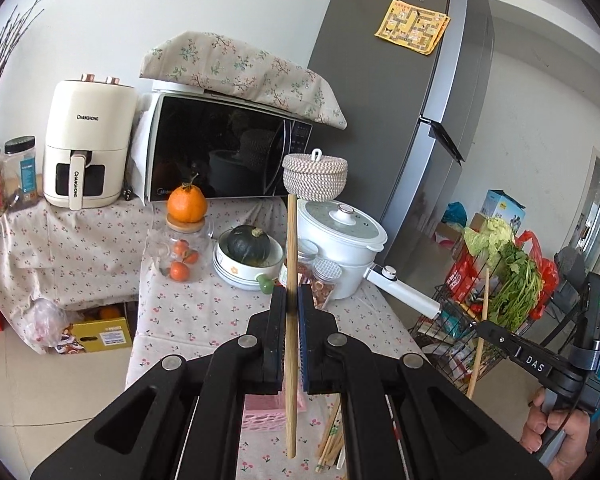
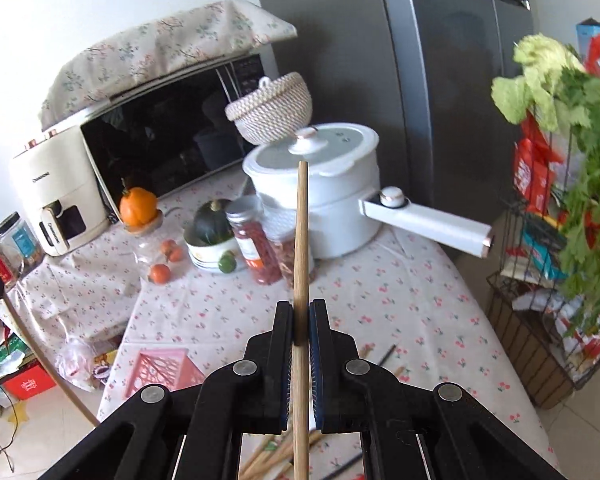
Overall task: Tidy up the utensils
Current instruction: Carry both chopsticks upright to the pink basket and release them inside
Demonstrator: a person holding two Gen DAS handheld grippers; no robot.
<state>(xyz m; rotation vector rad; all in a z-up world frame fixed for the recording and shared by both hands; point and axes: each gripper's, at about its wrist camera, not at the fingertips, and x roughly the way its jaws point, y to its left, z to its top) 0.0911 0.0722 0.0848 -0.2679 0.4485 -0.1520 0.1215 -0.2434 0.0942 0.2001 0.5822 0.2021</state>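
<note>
My left gripper is shut on a wooden chopstick that stands upright between the jaws, above the table. My right gripper is shut on another wooden chopstick, also upright; it shows at the right of the left wrist view. A pink slotted basket sits on the cherry-print tablecloth below the grippers, partly hidden by them. Several loose chopsticks lie on the cloth beside it, also seen under the right gripper.
A white pot with a long handle, a woven basket, spice jars, a squash in a bowl, a jar with an orange on top, a microwave, an air fryer, a fridge and a wire vegetable rack stand around.
</note>
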